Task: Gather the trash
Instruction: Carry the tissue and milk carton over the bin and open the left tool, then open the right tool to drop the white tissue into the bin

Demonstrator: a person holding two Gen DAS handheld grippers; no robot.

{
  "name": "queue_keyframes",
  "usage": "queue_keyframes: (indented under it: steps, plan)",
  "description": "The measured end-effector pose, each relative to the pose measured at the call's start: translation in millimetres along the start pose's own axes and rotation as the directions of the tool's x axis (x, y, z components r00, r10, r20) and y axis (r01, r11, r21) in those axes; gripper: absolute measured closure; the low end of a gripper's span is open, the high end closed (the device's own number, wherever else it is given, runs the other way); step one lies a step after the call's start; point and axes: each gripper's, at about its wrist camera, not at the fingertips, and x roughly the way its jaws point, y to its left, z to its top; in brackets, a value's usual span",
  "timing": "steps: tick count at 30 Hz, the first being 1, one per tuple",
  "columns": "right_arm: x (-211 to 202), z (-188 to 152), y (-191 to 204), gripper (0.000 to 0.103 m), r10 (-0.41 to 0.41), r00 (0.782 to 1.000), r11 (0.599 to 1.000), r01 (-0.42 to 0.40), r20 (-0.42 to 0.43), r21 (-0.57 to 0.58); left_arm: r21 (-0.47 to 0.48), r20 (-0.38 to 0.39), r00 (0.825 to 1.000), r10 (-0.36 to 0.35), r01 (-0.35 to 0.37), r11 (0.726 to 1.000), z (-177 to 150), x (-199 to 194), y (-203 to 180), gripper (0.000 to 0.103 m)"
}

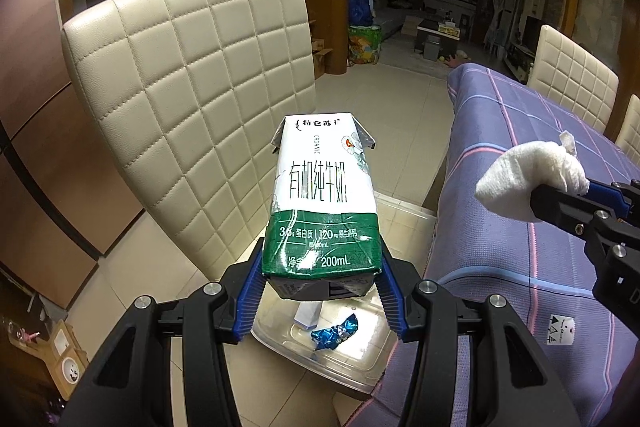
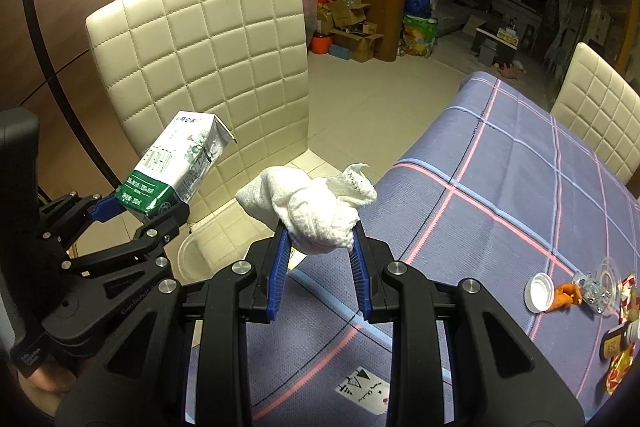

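Observation:
My left gripper (image 1: 322, 261) is shut on the base of a green-and-white 200 mL milk carton (image 1: 320, 187), which tilts away above a clear plastic bin (image 1: 360, 363) on the floor. In the bin lie a blue foil wrapper (image 1: 334, 335) and a white item (image 1: 308, 315). My right gripper (image 2: 320, 227) is shut on a crumpled white tissue wad (image 2: 316, 207) over the table's near corner. In the right wrist view the left gripper (image 2: 140, 209) and its carton (image 2: 176, 163) sit at the left. In the left wrist view the right gripper (image 1: 560, 195) holds the tissue (image 1: 528, 175) at the right.
A cream quilted chair (image 2: 208, 59) stands close behind the bin. The table under a purple plaid cloth (image 2: 500, 187) carries a white cap (image 2: 540, 293), orange peel (image 2: 566, 295), a clear glass piece (image 2: 600, 287) and a small bottle (image 2: 620, 343). Tiled floor lies beyond.

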Motion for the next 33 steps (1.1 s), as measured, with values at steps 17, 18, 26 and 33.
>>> queue_keyframes:
  steps: [17, 18, 26, 33]
  plan:
    - [8.1, -1.5, -2.5, 0.073, -0.009, 1.000, 1.000, 0.009, -0.016, 0.000, 0.010, -0.029, 1.000, -0.013, 0.013, 1.000, 3.8, 7.6, -2.9, 0.040]
    - [8.4, -1.9, -2.5, 0.073, -0.009, 1.000, 1.000, 0.009, -0.017, 0.001, 0.009, -0.033, 0.999, -0.016, 0.016, 1.000, 3.7, 8.2, -3.1, 0.030]
    - [11.4, -2.3, -3.2, 0.073, -0.012, 1.000, 1.000, 0.013, -0.028, 0.007, -0.011, -0.038, 0.999, -0.011, 0.010, 1.000, 0.7, 10.6, 5.1, 0.028]
    - [13.2, -3.7, 6.1, 0.072, -0.001, 0.999, 1.000, 0.000, -0.033, -0.015, -0.029, -0.050, 0.999, -0.002, 0.001, 1.000, -2.4, 12.3, 15.1, 0.028]
